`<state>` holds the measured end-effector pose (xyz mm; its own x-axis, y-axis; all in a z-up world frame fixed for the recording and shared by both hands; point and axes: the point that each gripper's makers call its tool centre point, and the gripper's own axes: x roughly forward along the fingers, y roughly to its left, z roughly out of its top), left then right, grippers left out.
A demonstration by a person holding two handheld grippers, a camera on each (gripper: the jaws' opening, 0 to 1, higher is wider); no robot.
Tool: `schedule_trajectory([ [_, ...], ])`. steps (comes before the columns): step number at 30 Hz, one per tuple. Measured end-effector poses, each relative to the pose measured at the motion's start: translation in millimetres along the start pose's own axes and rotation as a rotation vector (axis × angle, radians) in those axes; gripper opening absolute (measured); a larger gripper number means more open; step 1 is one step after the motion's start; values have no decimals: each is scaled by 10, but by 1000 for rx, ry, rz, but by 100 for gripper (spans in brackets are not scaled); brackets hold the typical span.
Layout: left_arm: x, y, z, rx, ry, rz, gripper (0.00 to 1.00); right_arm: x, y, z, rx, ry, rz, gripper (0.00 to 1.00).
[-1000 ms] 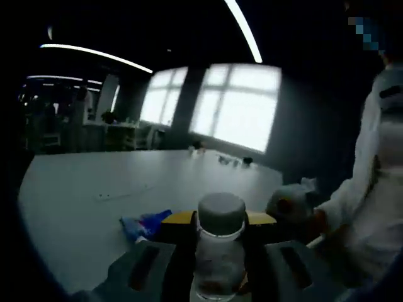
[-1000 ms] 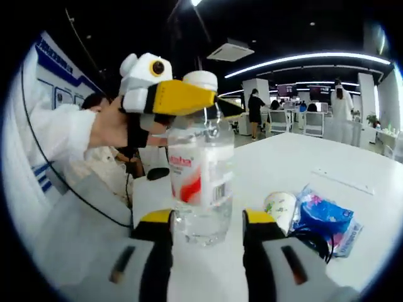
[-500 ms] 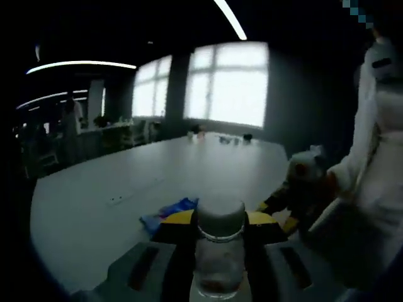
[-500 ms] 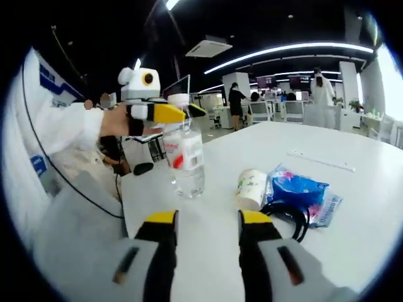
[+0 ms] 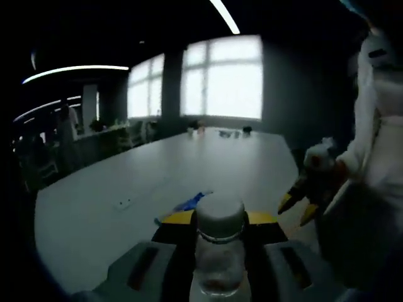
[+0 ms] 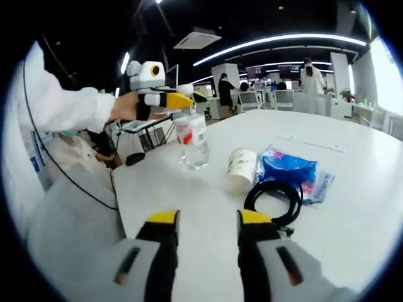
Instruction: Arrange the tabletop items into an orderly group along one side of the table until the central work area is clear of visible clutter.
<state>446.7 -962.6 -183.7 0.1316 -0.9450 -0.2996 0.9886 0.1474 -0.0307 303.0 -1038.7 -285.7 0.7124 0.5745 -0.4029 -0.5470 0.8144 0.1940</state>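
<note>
Left tool clamped on bottle neck, bottle standing near desk edge at 11 o'clock. Right tool jaws apart, holding nothing. Release gently, keeping bottle upright beside cup.

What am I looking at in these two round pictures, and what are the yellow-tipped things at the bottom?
A person holds hand tongs in each hand, and a small camera rides on each. The left gripper view looks along the left tongs, which are shut on the neck of a water bottle. The right gripper view looks along the right tongs, open and holding nothing. On the white table near the bottle stand or lie a paper cup, a blue packet and a coiled black cable.
</note>
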Motion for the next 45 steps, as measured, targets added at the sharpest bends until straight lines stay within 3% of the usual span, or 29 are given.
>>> schedule_trajectory([
  [10, 28, 425, -41, 56, 12, -29, 24, 27, 30, -297, 16, 62, 0, 33],
  [25, 238, 859, -274, 44, 13, -84, 25, 73, 45, -432, 52, 94, 7, 33],
  [33, 325, 926, -349, 27, 12, -103, 25, 59, 7, -497, 77, 108, -5, 33],
  [45, 336, 895, -327, 52, -10, -172, 25, 64, 30, -512, 95, 106, -2, 33],
])
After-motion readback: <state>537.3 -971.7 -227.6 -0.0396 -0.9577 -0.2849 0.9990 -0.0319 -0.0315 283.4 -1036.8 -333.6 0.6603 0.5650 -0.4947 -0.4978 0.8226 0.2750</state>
